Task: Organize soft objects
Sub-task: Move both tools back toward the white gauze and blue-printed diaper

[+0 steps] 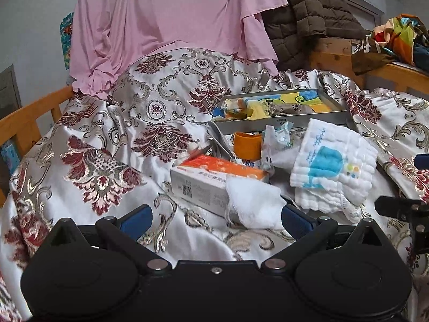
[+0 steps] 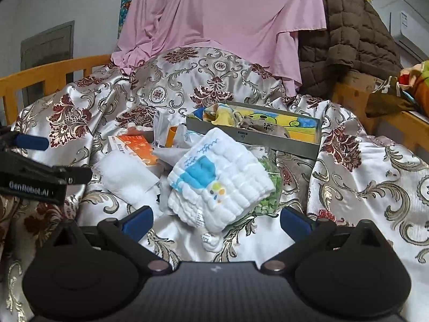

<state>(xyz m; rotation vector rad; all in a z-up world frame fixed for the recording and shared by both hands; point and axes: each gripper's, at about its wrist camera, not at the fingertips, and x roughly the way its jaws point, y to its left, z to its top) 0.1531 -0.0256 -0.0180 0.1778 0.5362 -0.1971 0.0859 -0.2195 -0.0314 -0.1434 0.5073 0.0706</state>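
A: Nearest, in the left wrist view: left gripper (image 1: 216, 218) spread wide, 2 blue fingertips (image 1: 138, 220) well apart, nothing between them but bedspread.

B: Same in the right wrist view. Right gripper (image 2: 216, 220) released, jaws wide, holding nothing, hovering over the floral satin bedspread (image 2: 356, 187).

A: Just ahead of the left gripper: white gauze cloth (image 1: 253, 204), lying against the front of an orange-and-white tissue box (image 1: 211, 178).

B: Just ahead of the right gripper: folded white washcloth with a blue whale print (image 2: 217, 179), tilted, resting partly on a clear bag of green pieces (image 2: 270, 187). Same washcloth (image 1: 333, 171) to the right in the left wrist view.

A: Behind those: orange cup (image 1: 247, 146) beside crumpled plastic wrappers (image 1: 277, 136), between the tissue box and the tray.

B: Farther back: grey metal tray (image 2: 254, 136), propped up on the bedspread folds, holding a yellow-and-blue cartoon cloth (image 2: 289, 124) and a small grey-brown fabric item (image 2: 248, 124), exact kind unclear.

A: Farthest: pink sheet (image 1: 171, 18) draped high, brown quilted jacket (image 1: 308, 13) to its right, wooden bed rail (image 1: 29, 115) at left, bundle of multicoloured fabric (image 1: 396, 36) on the rail at right.
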